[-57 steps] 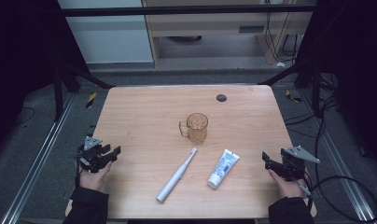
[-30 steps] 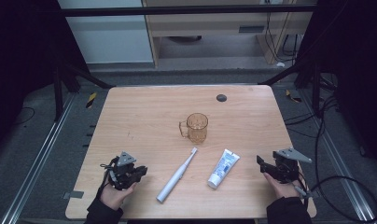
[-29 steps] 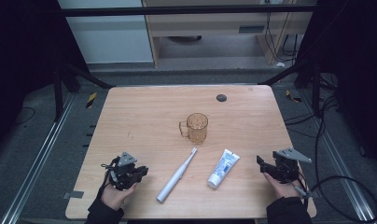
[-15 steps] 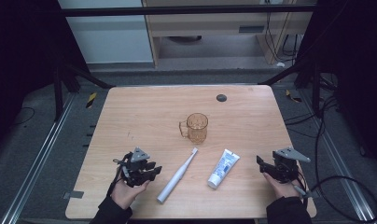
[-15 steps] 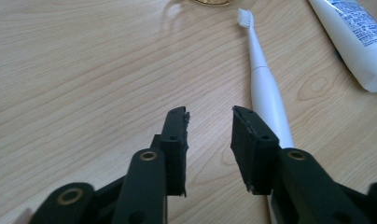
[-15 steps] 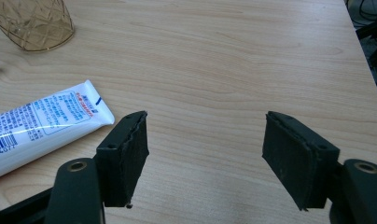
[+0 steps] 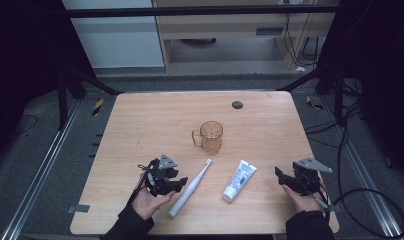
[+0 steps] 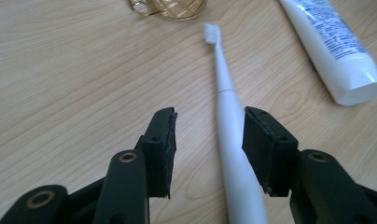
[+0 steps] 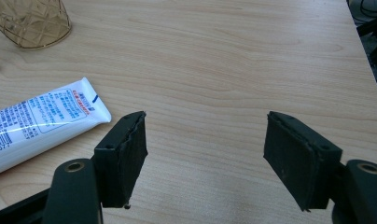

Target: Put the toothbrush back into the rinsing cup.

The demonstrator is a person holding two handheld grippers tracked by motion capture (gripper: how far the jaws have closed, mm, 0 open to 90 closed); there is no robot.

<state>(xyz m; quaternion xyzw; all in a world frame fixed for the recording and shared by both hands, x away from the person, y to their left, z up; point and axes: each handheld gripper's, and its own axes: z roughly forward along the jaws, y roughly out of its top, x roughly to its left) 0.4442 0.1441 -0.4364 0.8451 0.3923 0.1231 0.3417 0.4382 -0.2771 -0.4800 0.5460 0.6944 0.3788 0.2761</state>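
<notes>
Left gripper (image 8: 208,140) was held open, empty, astride the slim white plastic toothbrush (image 8: 228,116); handle should be centred before closing.

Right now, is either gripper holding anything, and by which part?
Nothing is held. The left gripper has open jaws around the toothbrush handle, not closed on it; the right gripper is open over bare table.

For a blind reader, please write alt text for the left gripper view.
The open left gripper hovers low over a white electric toothbrush lying on a wooden table, its handle between the black jaws. A toothpaste tube lies to the right.
</notes>
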